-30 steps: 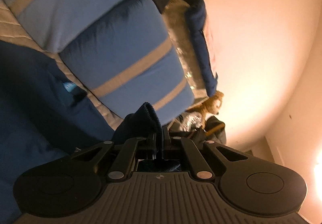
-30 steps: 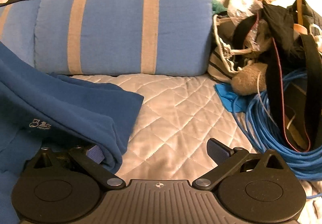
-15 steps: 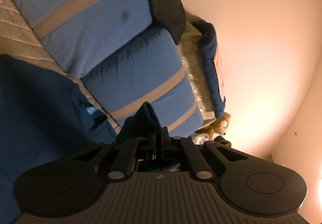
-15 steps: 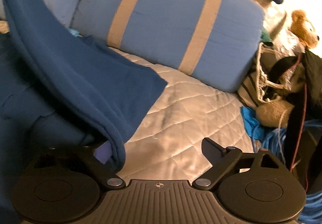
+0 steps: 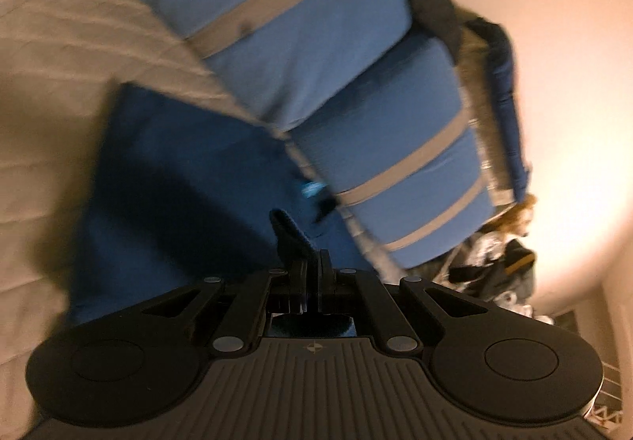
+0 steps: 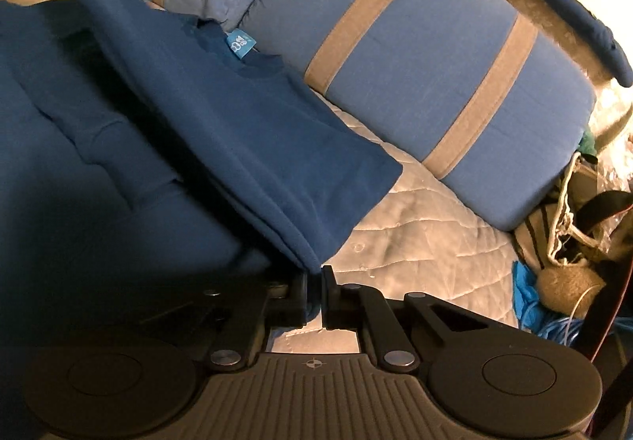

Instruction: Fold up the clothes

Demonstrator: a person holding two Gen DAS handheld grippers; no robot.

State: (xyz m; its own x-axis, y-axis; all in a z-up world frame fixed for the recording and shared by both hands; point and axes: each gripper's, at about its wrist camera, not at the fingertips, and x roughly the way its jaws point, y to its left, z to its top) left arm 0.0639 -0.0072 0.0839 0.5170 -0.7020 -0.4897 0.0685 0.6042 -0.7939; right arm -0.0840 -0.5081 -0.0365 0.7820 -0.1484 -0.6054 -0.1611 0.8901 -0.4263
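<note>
Blue shirt point(image 6: 245, 131) lies spread on the quilted bed cover point(image 6: 415, 226), its collar label close to the striped blue pillows point(image 6: 435, 56) — a folded edge lifts toward the right gripper point(image 6: 314, 282), whose jaws have just been closing and now pinch that edge. The left gripper point(image 5: 312, 262) is pressed together on a bunched piece of the same cloth
</note>
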